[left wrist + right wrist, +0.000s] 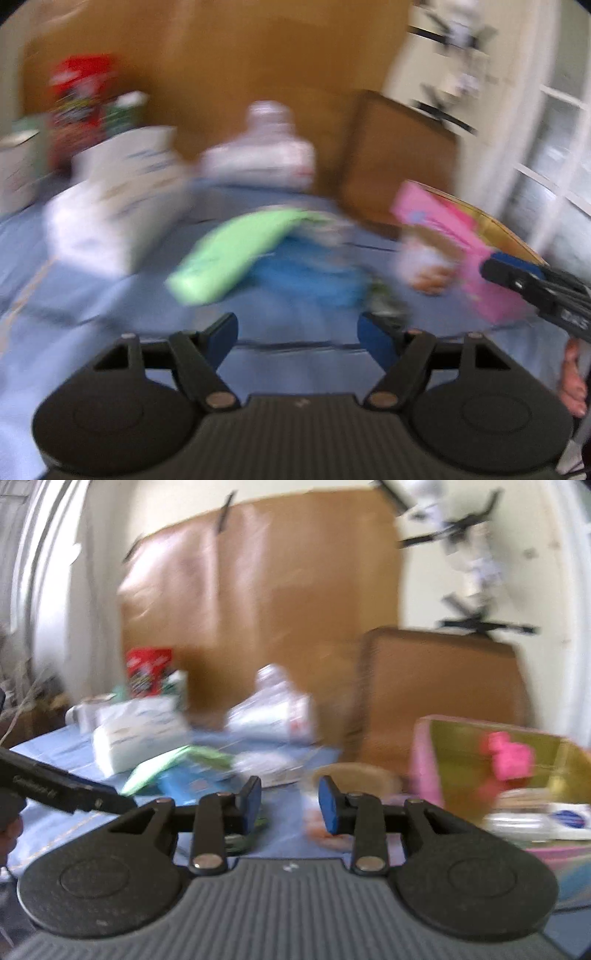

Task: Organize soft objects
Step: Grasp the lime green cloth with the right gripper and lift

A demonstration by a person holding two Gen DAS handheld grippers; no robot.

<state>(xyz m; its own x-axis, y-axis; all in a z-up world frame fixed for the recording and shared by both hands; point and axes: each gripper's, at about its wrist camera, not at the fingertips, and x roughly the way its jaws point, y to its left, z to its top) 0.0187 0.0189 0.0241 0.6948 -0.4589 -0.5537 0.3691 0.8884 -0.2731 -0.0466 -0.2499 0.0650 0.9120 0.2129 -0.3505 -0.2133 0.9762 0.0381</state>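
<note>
Both views are motion-blurred. A green soft pack [229,254] lies across a blue pack [310,277] on the blue tablecloth [74,332]; both also show in the right wrist view, the green pack [162,764] and the blue pack [188,782]. My left gripper [297,338] is open and empty, short of the packs. My right gripper [290,805] is open and empty above the cloth; it shows in the left wrist view [517,277] in front of a pink box [461,236]. The pink box [491,768] has gold inner walls and holds a pink thing.
White tissue packs [118,199] stand at the left. A clear plastic bag [266,151] and a red snack bag [81,92] are at the back. Brown cardboard [258,602] covers the wall. A brown chair back [439,690] stands behind the table.
</note>
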